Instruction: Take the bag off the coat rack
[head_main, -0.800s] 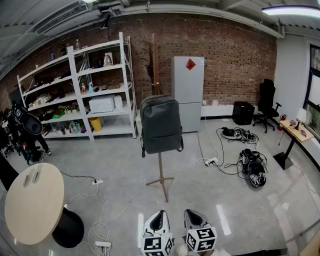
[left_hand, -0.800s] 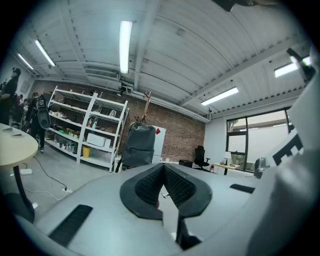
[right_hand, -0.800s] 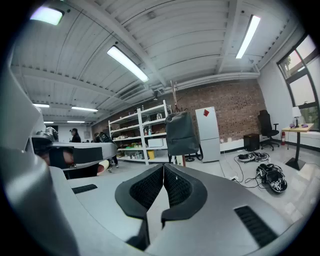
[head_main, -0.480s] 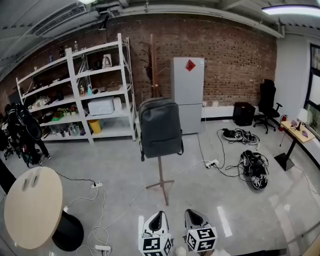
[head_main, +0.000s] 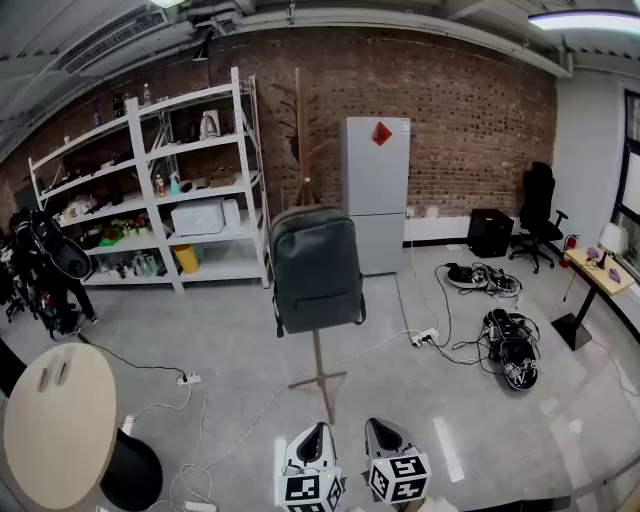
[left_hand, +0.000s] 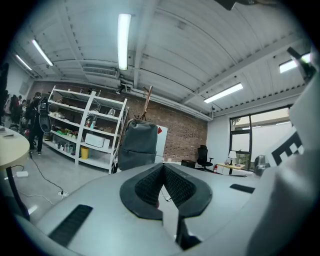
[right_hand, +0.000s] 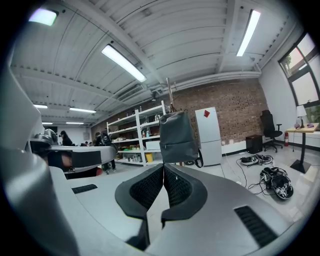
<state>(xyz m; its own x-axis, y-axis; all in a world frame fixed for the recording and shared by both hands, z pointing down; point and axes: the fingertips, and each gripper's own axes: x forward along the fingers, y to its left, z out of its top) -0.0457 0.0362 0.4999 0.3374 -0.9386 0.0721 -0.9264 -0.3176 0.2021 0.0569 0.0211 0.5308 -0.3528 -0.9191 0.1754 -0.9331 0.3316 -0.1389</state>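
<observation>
Both closed, left gripper (head_main: 319, 429), right gripper (head_main: 376, 425), bag (head_main: 315, 268) masking coat rack (head_main: 318, 362) middle

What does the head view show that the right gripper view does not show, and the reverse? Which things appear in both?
Only the head view: the round table and the coat rack with its tripod foot on the floor. Only the right gripper view: the ceiling lamps and the right gripper seen close, jaws shut together with nothing between them. Both: the grey backpack hanging on the coat rack, the white fridge and the shelves.

Seemingly no legible text anywhere
</observation>
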